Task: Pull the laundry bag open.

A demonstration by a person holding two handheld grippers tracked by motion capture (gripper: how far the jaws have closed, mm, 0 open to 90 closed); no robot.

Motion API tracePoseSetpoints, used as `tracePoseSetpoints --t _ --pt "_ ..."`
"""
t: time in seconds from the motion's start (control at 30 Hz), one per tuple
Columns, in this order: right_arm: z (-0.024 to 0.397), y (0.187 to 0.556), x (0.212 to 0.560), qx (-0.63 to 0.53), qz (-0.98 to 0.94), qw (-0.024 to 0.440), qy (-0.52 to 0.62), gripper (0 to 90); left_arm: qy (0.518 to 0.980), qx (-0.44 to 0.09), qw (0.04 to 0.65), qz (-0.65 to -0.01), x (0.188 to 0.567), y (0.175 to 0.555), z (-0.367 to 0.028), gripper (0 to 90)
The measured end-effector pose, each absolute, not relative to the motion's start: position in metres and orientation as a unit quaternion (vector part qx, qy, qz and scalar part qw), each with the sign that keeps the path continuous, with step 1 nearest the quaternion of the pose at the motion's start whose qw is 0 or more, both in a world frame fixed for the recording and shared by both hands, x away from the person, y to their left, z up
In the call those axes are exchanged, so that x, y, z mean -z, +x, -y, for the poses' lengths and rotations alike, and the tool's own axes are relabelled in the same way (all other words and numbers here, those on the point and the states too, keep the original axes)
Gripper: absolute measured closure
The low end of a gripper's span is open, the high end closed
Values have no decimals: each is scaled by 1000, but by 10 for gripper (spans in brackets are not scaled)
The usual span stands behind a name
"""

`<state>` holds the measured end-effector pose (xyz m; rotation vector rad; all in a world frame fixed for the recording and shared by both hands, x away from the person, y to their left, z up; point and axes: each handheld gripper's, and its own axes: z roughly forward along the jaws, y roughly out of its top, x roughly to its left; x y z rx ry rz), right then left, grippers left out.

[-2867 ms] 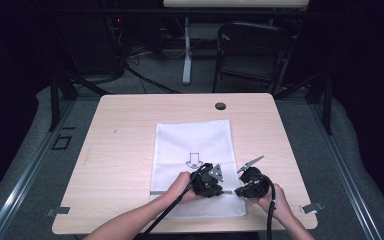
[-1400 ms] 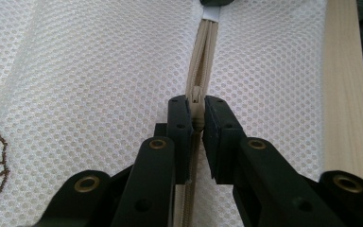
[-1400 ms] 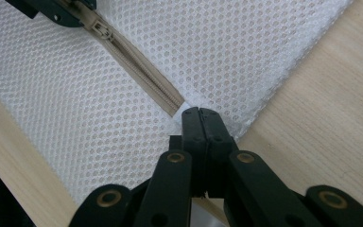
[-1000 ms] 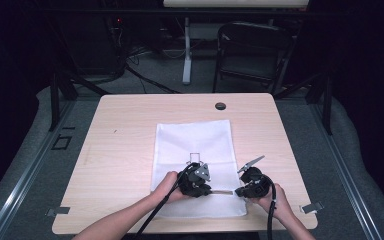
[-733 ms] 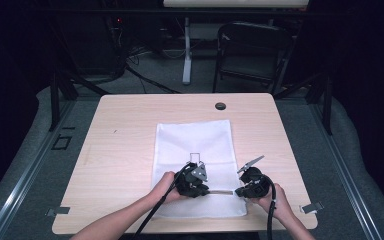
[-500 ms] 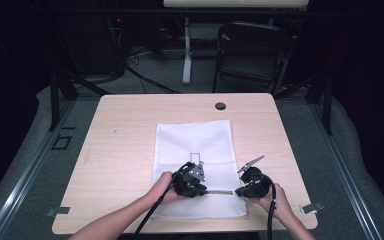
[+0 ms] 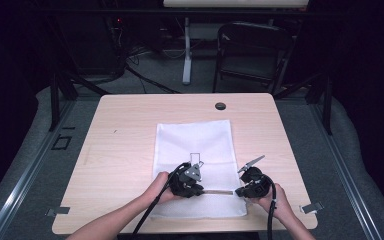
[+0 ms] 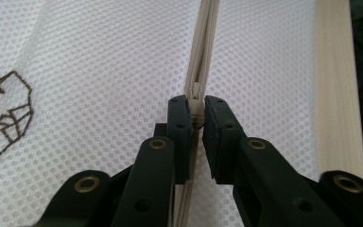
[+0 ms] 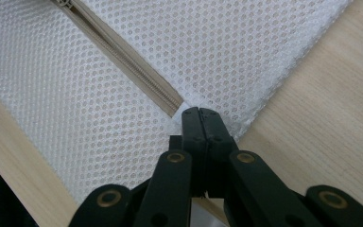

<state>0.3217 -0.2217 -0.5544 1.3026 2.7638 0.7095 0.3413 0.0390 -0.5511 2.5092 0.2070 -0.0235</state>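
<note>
- Pale wood bench (image 7: 130, 130), rounded corners, dark round grommet (image 7: 220, 106) near far edge.
- Grey carpet floor (image 7: 25, 150) around it.
- Dark folding chair (image 7: 252, 52) beyond.
- White post (image 7: 186, 50), cables (image 7: 140, 75) on floor.
- Surroundings dim, black.

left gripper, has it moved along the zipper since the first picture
Yes. In the high view the left gripper has slid toward the person's left along the mesh bag, away from the right gripper, which holds the bag's right edge. Its jaws grip the zipper pull.
</note>
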Motion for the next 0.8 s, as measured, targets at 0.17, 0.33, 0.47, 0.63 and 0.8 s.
tracePoseSetpoints --t 0.17,0.33,0.47,0.63,0.8 --pt "222 322 553 -214 -887 6 409 900 949 9 303 -80 551 341 -42 816" --pt "222 322 554 -225 -882 2 414 900 949 9 304 -85 551 341 -49 816" --pt "222 322 554 -221 -883 6 414 900 950 9 301 -85 550 340 -54 816" --pt "222 322 554 -221 -883 5 414 900 949 9 302 -88 550 340 -58 815" --pt "222 322 554 -224 -882 1 415 900 949 13 300 -90 550 339 -61 816"
